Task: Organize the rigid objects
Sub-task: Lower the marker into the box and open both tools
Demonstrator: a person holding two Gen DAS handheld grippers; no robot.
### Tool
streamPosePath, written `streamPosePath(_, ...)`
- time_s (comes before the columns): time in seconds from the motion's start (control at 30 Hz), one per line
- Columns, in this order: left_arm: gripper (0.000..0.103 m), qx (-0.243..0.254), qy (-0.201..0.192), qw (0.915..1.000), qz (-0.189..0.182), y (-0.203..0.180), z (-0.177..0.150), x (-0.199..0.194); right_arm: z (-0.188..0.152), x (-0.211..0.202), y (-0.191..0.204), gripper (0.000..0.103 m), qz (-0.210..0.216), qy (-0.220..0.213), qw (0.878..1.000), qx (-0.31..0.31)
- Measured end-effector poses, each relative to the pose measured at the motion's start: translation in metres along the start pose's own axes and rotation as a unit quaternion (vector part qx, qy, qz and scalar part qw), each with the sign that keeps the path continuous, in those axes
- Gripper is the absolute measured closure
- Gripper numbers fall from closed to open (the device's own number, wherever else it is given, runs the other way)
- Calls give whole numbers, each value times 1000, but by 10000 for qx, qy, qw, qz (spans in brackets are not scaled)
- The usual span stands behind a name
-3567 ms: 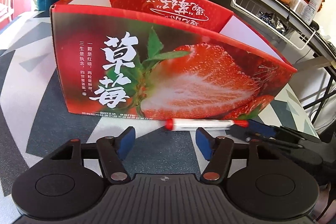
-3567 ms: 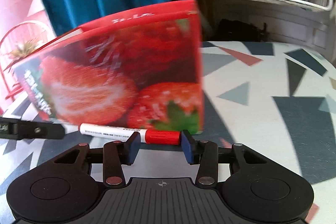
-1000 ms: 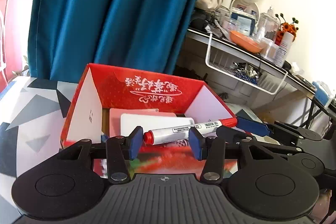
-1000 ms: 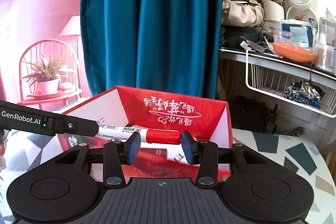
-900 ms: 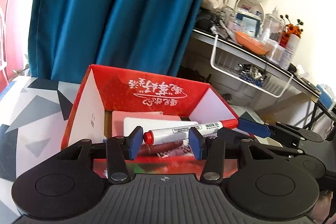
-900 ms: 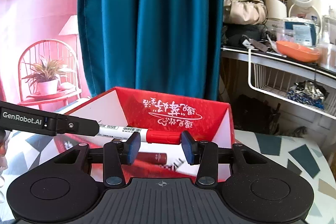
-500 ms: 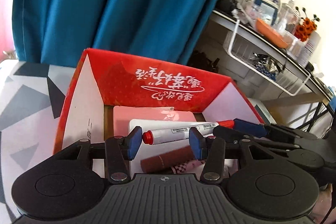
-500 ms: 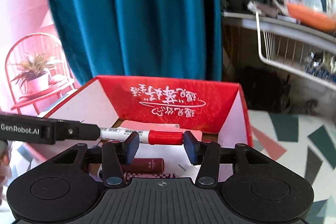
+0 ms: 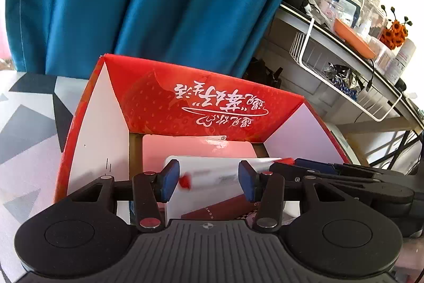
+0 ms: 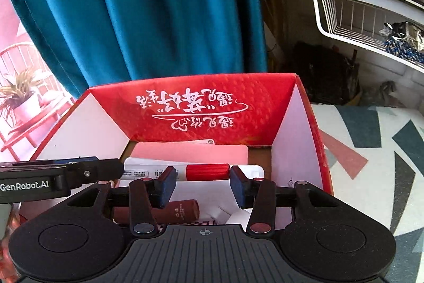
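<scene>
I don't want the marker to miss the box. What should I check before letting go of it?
1. Marker over the strawberry box opening: ok.
2. Room beside the brown tube inside: ok.
3. Right tool grip: cannot tell; jaws closing, red cap between them.
4. Left tool grip: cannot tell; marker blurred in its view.
5. Strawberry box upright on the table: ok.

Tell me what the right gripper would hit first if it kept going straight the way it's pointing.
Most likely the red-capped marker, lying crosswise at the jaws of the right gripper. Past that, the line seems to drop onto the white flat item inside the red box, though depth is unclear.
</scene>
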State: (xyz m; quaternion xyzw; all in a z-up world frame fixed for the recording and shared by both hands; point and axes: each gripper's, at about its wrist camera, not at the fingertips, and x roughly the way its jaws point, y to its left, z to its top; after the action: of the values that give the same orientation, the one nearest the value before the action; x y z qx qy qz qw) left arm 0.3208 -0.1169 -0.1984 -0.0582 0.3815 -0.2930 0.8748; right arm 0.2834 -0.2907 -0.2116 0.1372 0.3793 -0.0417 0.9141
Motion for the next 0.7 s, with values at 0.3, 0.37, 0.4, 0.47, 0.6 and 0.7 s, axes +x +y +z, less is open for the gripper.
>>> streamPosePath(0.3,33,323,-184,9991,221,-12,0,-25,3,-21,-3,58,-23,-254,9997,14)
streamPosePath(0.37,17,406,-254,9985,264,-17,1,-34,4,-30,-4,49,10,-326,9995,29)
streamPosePath(0.4,15,441,-305,9982,276,-20,1,-39,4,-35,-4,42,87,-399,9992,39)
streamPosePath(0.47,8,523,-411,9970,394,-25,2,-50,6,-47,-3,30,204,-523,9984,17)
streamPosePath(0.6,1,592,-606,9944,629,-33,5,-74,11,-70,3,6,178,-704,9973,-79)
streamPosePath(0.7,0,573,-661,9929,808,-39,7,-92,13,-89,7,1,254,-809,9964,-79)
